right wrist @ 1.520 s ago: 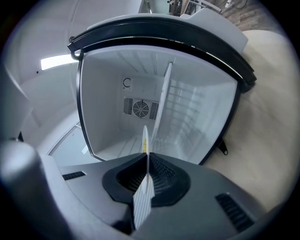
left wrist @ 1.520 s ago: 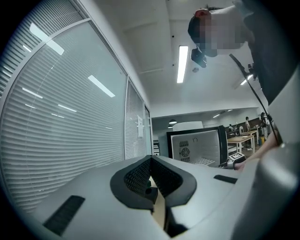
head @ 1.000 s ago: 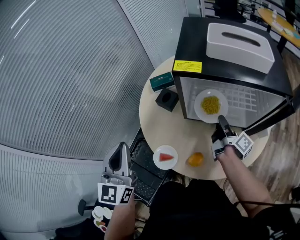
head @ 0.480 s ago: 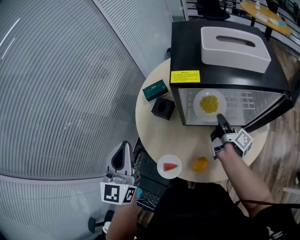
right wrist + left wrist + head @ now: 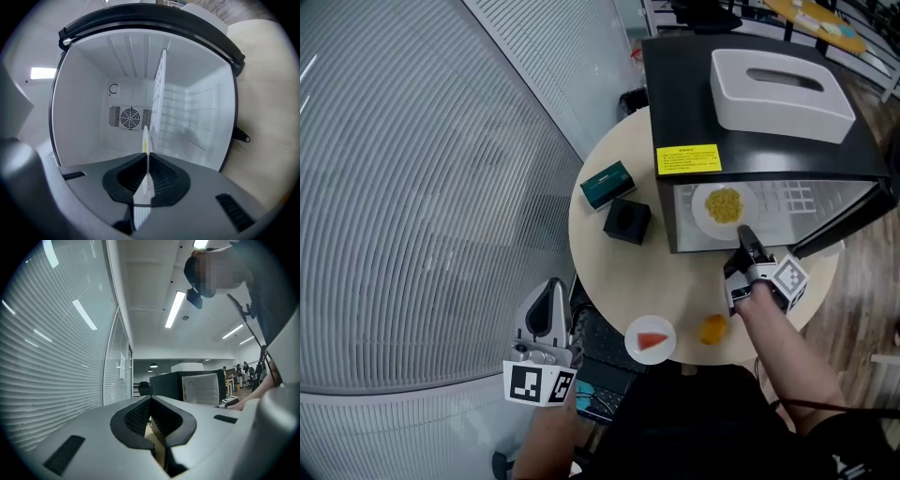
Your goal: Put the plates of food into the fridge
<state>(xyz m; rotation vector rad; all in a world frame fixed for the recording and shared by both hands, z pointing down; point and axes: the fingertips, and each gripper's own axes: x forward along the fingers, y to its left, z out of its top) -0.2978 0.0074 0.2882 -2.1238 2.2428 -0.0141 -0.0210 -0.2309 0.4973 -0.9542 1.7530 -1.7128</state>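
Note:
My right gripper [image 5: 744, 236] is shut on the rim of a white plate of yellow food [image 5: 724, 206], holding it level in the mouth of the open black fridge [image 5: 703, 84]. In the right gripper view the plate [image 5: 146, 138] shows edge-on between the pads of that gripper [image 5: 146, 158], with the white fridge interior [image 5: 93, 93] behind. A second plate, with a red slice [image 5: 651, 339], lies at the table's near edge. My left gripper [image 5: 550, 292] hangs off the table's left side, jaws together and holding nothing [image 5: 150, 401].
An orange fruit [image 5: 712, 328] lies beside the red-slice plate. A green box [image 5: 607, 184] and a black cube [image 5: 627, 221] sit left of the fridge. A white tissue box [image 5: 778, 89] rests on top. The fridge door [image 5: 848, 214] swings out to the right. A ribbed glass wall [image 5: 422, 187] stands at left.
The right gripper has carried the yellow-food plate a little deeper into the fridge opening. The left gripper has shifted forward alongside the table, still shut.

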